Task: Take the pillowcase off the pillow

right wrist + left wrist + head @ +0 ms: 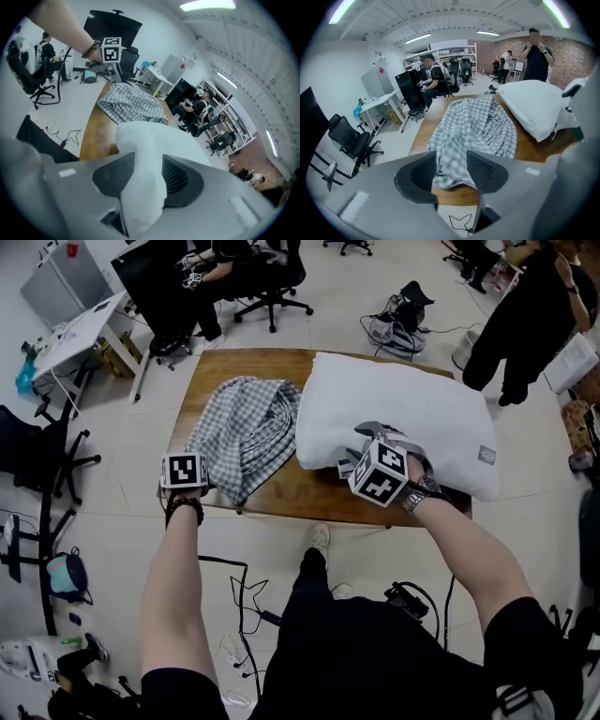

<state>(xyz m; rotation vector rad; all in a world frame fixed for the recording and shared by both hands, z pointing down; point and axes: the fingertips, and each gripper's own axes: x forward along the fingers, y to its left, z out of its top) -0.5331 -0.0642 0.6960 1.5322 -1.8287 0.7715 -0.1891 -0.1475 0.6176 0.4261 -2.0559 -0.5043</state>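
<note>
Sitting between the right gripper's (148, 164) parted jaws: the pillow's (140, 138) corner.

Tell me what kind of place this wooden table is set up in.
Probably an open-plan office or lab: black swivel office chairs, a long white desk, and white metal shelving along the far wall.

The grey-and-white checked pillowcase (246, 435) lies fully off, crumpled in a loose heap on the left half of the wooden table (253, 364), its edge touching the bare, plump white pillow (403, 413), which lies flat at its 3 o'clock, covering the table's right half.
</note>
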